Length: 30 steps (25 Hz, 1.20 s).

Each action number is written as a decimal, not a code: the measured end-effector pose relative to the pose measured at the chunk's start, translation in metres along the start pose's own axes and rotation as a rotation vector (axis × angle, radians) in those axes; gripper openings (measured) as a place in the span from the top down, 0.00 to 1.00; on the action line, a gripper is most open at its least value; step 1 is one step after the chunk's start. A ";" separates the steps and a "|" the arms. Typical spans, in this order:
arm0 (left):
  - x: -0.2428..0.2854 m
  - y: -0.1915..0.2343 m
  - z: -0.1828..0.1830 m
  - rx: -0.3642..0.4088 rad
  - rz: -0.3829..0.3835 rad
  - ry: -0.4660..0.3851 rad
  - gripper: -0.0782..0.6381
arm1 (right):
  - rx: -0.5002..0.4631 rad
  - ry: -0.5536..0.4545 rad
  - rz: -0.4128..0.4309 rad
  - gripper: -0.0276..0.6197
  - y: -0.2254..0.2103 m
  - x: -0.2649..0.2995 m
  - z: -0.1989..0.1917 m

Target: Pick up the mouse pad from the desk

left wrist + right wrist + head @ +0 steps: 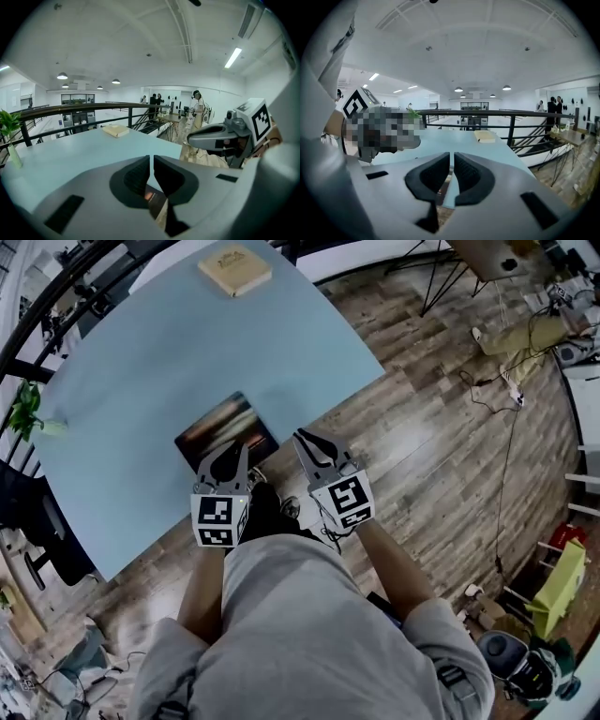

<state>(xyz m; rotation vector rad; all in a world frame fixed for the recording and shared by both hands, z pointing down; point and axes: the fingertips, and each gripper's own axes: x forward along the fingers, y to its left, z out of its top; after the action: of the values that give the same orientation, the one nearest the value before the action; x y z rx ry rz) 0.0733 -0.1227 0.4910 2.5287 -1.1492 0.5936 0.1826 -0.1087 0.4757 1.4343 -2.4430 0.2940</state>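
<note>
Mouse pad (225,427): a thin, flat rectangle with a dark printed top. Judged light, soft and limp. It probably sags if it is lifted by one edge, and it is not fragile. Its underside probably grips the desk (141,352), so a straight pull may drag rather than lift.

Hold point: the near edge, where the pad reaches the desk's near edge. There a lower jaw can go under the pad and an upper jaw over it. A flat pad in mid-desk offers no such entry. Taking two spaced points on the near edge, one per claw, should limit droop.

Position, left to right:
- Left claw (244,446): its tips are over the pad's near right part, close above it. Contact cannot be confirmed. In the left gripper view, the pad (154,199) shows below and just past the left claw (151,161). The jaws are almost together with a thin slit, and nothing is between them.
- Pad: it lies on the near part of the desk, turned at an angle to the desk edge.
- Right claw (298,437): it is just right of the pad's right corner, at the desk edge. Most of its body is over the floor. In the right gripper view, the right claw (452,161) also has its jaws almost together, and it holds nothing.

Both claws need to open before either can take the edge.
</note>
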 end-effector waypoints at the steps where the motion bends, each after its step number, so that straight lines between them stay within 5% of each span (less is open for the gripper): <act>1: 0.004 0.005 0.003 -0.008 0.004 -0.002 0.84 | -0.004 0.008 0.011 0.91 0.000 0.007 0.002; 13: 0.021 0.056 -0.029 -0.063 0.052 0.081 0.84 | -0.035 0.118 0.120 0.90 0.004 0.075 -0.022; 21: -0.001 0.037 -0.067 -0.175 0.192 0.113 0.84 | -0.085 0.173 0.292 0.90 0.018 0.072 -0.046; 30: -0.017 0.007 -0.107 -0.234 0.291 0.150 0.84 | -0.093 0.194 0.370 0.90 0.026 0.054 -0.073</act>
<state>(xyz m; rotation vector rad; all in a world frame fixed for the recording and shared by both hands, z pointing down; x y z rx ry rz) 0.0316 -0.0702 0.5764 2.1026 -1.4489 0.6627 0.1455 -0.1172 0.5624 0.8662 -2.5085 0.3726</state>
